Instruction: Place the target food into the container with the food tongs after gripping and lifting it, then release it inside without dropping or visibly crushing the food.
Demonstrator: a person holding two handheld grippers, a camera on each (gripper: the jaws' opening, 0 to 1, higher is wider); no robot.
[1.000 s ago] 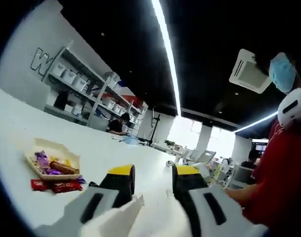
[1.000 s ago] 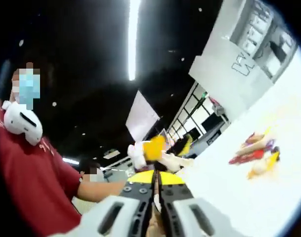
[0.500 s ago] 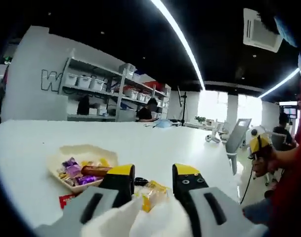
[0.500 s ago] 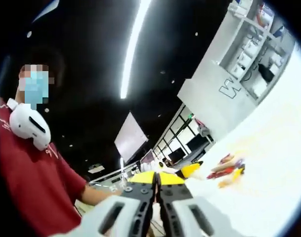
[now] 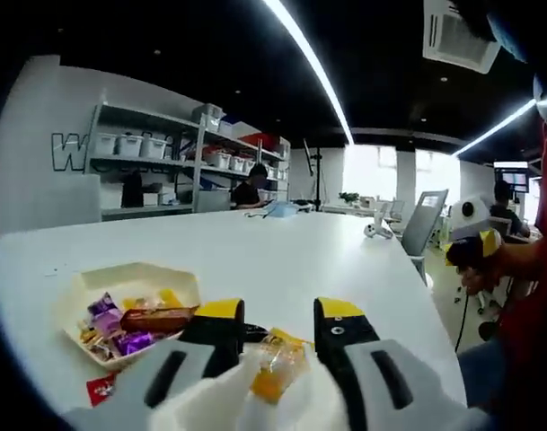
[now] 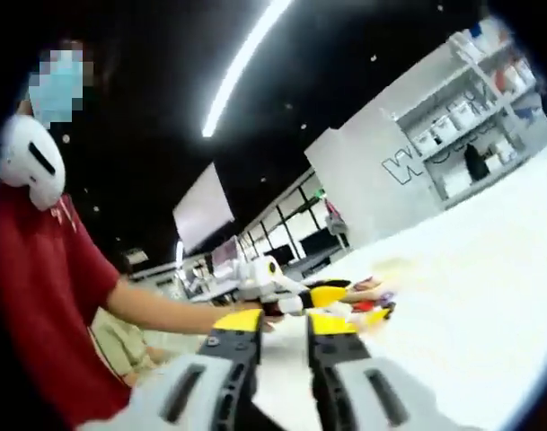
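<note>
My left gripper has its yellow-tipped jaws set around white food tongs, which fill the gap between them. A yellow-orange wrapped sweet sits between the tong arms, just past the jaws. Left of it stands the pale container, holding several wrapped sweets and a brown bar. In the right gripper view my right gripper is open with nothing between its jaws. Beyond it the left gripper hovers by the container's sweets.
Red packets lie on the white table in front of the container. A person in red stands at the table's right side, holding the right gripper. A grey chair is beyond the table edge; shelves line the back wall.
The right gripper's jaws, shut before, now stand apart. Both views have swung down toward the table. The yellow sweet looms larger and lower between the tong arms in the left gripper view.
</note>
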